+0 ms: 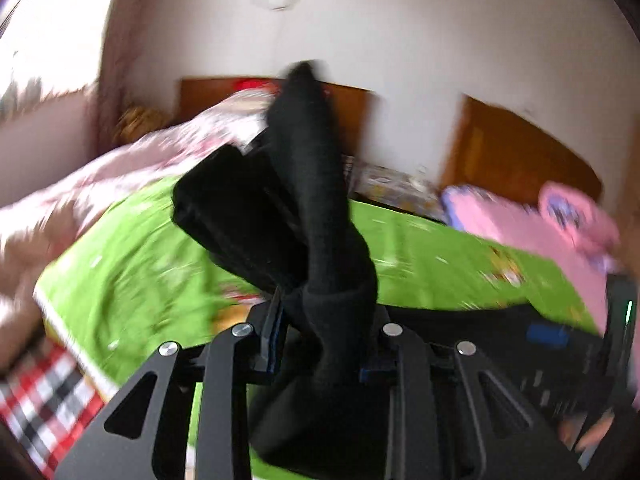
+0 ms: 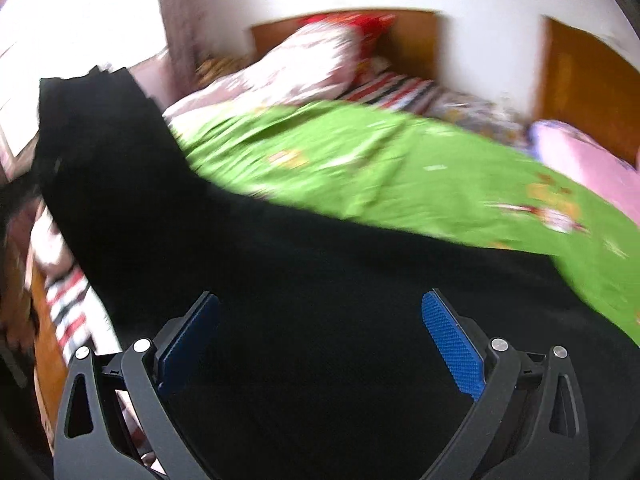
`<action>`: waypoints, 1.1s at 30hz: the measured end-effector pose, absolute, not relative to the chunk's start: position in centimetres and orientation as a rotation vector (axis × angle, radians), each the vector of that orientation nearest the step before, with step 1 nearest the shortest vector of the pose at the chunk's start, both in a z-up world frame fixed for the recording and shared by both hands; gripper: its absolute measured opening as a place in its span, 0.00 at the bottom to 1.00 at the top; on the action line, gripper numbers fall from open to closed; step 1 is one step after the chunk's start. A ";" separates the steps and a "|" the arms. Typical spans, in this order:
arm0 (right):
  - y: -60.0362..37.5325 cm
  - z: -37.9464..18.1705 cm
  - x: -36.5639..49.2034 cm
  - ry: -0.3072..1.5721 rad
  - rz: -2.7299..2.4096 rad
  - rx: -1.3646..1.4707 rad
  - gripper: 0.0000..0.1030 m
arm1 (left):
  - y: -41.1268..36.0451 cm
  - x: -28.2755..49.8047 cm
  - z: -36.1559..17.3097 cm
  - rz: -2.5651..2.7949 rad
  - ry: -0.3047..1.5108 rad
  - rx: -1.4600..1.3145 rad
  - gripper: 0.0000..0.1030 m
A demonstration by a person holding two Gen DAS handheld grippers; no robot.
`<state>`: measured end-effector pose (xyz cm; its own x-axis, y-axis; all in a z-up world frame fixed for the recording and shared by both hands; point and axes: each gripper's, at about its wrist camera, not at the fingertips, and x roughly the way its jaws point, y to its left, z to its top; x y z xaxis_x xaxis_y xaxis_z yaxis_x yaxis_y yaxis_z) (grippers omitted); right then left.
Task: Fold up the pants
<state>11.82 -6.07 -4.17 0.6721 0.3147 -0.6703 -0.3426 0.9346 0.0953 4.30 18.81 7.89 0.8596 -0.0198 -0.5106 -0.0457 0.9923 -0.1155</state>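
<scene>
So, bed: green sheet (image 2: 360,168) covers most of it, w/ a pink floral quilt (image 2: 304,68) bunched toward the wooden headboard (image 2: 404,36) and a pink pillow (image 2: 584,164) off to one side. Everything's motion-blurred.
Pants: black pants (image 2: 280,272) sprawl across the near part of the sheet in the right wrist view, one end lifted up at far left. In the left wrist view a bunched length of them (image 1: 316,184) rises straight up from the tongs, top end flopping over.
Left gripper (image 1: 324,320): raised above the bed, pointing toward the headboard. Tongs pressed together, pinching a thick wad of the black fabric; more cloth hangs down btwn the finger frames.
Right gripper (image 2: 320,340): low over the pants, angled down at them. Tongs spread wide, blue pads (image 2: 452,344) well apart, nothing pinched; black cloth fills the gap behind them. Can't tell if the tips touch the fabric.
</scene>
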 end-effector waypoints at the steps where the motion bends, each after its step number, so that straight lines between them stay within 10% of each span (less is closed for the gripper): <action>1: -7.7 -3.6 11.6 0.730 0.338 -0.017 0.95 | 16.0 4.4 7.7 -0.012 0.537 -0.066 0.26; 13: -21.6 -2.4 7.1 0.661 0.100 0.169 0.95 | -2.0 3.3 -3.2 -0.251 0.706 0.365 0.28; 15: -22.0 -2.9 6.8 0.673 0.099 0.175 0.95 | -2.0 2.8 -3.9 -0.254 0.693 0.413 0.38; 17: -22.2 -3.6 6.8 0.685 0.114 0.199 0.95 | -1.3 1.5 -3.6 -0.305 0.663 0.410 0.78; 19: -21.8 -4.1 7.0 0.696 0.147 0.234 0.95 | -0.3 0.1 -2.7 -0.361 0.610 0.379 0.90; 27: -15.7 -4.0 6.1 0.717 0.497 0.346 0.93 | 8.1 -0.9 0.8 -0.245 0.560 0.253 0.90; 33: -11.2 -7.4 5.5 0.883 0.581 0.314 0.70 | 13.3 1.2 0.6 -0.116 0.605 0.193 0.90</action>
<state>5.51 -11.21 -7.41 0.4958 0.5953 -0.6323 -0.3446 0.8032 0.4860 1.16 13.31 0.59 0.8165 -0.0516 -0.5750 0.1646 0.9755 0.1461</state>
